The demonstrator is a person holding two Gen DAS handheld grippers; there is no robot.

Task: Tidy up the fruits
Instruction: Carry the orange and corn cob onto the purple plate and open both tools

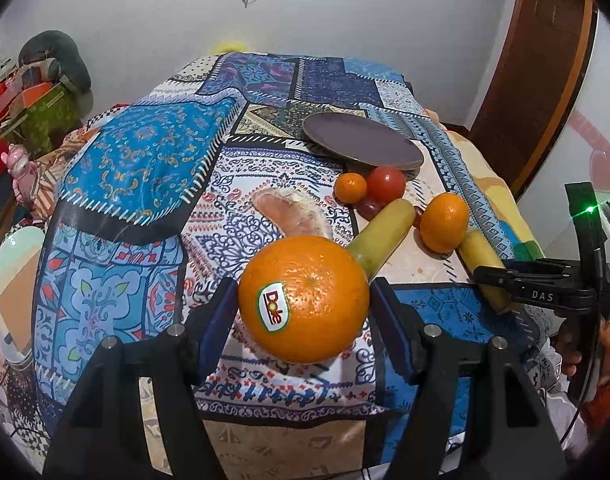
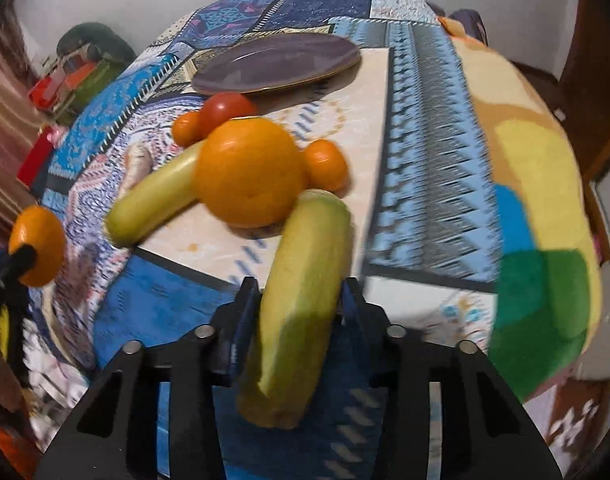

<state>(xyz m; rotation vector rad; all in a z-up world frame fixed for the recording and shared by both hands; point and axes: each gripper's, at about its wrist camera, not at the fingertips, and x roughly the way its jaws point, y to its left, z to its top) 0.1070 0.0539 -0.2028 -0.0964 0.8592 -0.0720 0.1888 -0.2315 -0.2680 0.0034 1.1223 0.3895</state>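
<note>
Left wrist view: the left claw (image 1: 305,304) is clamped on a large orange (image 1: 303,298) with a sticker on its peel, one pad on each side, the fruit held clear above the patterned cloth (image 1: 145,168) that covers the bed. The purple plate (image 1: 363,140) lies bare on the cloth at the far side. Just in front of the plate sit a red tomato (image 1: 386,184) and a small orange (image 1: 350,187), touching each other. Nearer than the plate, a yellow-green banana (image 1: 379,236) runs out from behind the held orange, and a mid-sized orange (image 1: 444,222) rests to the right of it. Right of the plate and closer to the camera, the right claw (image 1: 491,280) reaches in from the edge onto a second banana (image 1: 483,264).

Right wrist view: the right claw (image 2: 301,312) is closed on the second banana (image 2: 301,300), its pads against both sides of the fruit. No earlier frame bears on how it got there. The picture is blurred by motion, so whether the banana still touches the cloth cannot be told. Beyond it, in front of the plate (image 2: 277,64), lie an orange (image 2: 251,172), the first banana (image 2: 157,204), the tomato (image 2: 227,110) and two smaller oranges. Far left of the plate, the large orange (image 2: 37,246) shows in the left claw.
</note>
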